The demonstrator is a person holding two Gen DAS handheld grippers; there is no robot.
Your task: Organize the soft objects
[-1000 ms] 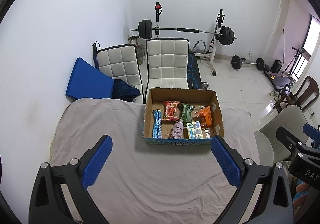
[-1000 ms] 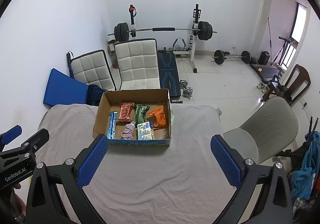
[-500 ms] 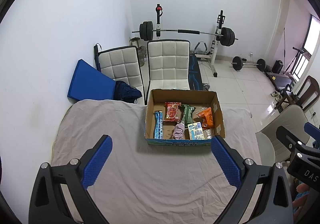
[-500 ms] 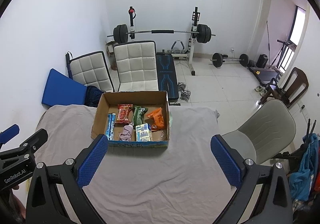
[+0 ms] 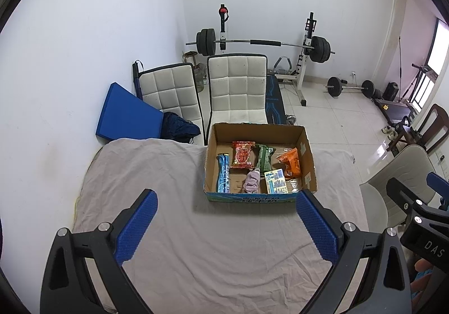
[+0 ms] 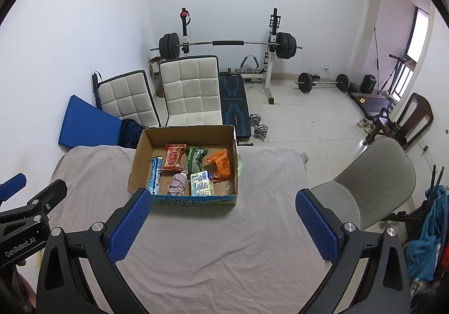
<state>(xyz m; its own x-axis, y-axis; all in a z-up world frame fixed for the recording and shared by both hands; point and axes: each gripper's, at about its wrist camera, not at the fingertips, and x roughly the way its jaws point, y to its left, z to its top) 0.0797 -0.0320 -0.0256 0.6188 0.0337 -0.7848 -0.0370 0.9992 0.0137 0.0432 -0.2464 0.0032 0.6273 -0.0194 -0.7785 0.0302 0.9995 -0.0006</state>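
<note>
An open cardboard box [image 5: 259,197] stands on the cloth-covered table [image 5: 157,173]; it also shows in the right wrist view [image 6: 193,200]. In it lie a blue packet [image 5: 223,173], a red snack bag [image 5: 242,155], a green bag [image 5: 263,161], an orange bag [image 5: 291,162], a pink cloth [image 5: 251,182] and a small carton [image 5: 276,181]. My left gripper [image 5: 227,225] is open and empty, held high in front of the box. My right gripper [image 6: 221,225] is open and empty, to the right of the left one.
Two white padded chairs [image 5: 237,89] and a blue mat [image 5: 126,115] stand behind the table. A barbell rack [image 5: 263,43] is at the back wall. A beige chair [image 6: 370,173] stands to the table's right. Dumbbells [image 6: 258,129] lie on the tiled floor.
Both grippers have drawn back and up a little, so the box sits slightly farther away in both views. Both stay open. Nothing in the box has moved.
</note>
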